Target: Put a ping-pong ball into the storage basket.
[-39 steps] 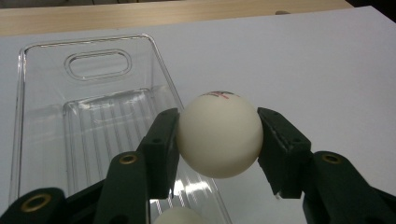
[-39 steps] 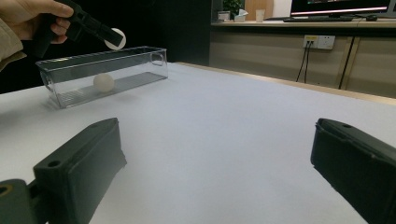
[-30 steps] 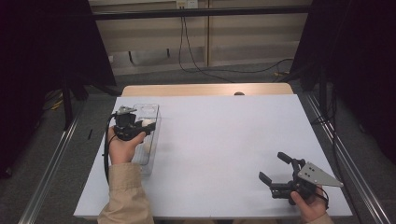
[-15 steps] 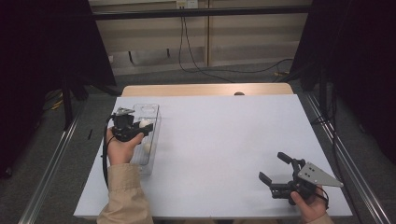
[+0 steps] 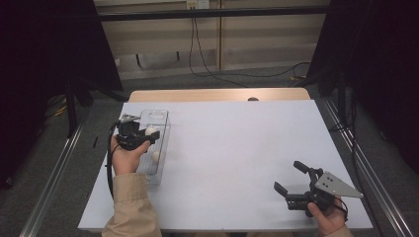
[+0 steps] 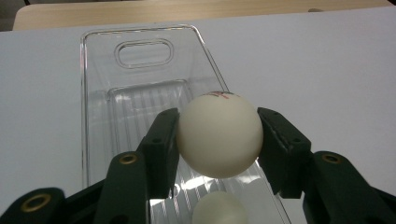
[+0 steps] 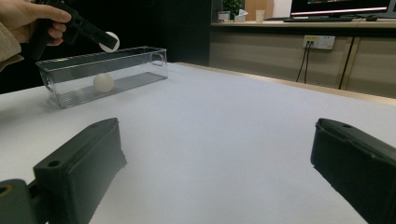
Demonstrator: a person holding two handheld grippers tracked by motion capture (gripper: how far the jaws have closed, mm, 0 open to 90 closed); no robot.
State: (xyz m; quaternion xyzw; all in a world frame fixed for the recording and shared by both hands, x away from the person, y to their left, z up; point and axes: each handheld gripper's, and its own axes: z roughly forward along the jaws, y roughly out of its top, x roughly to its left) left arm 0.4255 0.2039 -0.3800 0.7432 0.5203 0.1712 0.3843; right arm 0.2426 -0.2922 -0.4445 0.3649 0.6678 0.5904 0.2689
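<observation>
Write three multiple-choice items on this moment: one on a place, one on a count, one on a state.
1. Where is the ball held by the left tongs?
A. above the clear bin
B. on the bare table
C. beside the right tongs

2. How many white balls show?
A. one
B. two
C. four

3. How do the right tongs stand?
A. shut on a ball
B. open and empty
C. shut on the bin wall

Answers:
1 A: the held ball hangs over the clear bin.
2 B: one is in the grip, and a second ball lies on the bin floor.
3 B: the jaws stand wide apart over the white table with nothing between them.
</observation>
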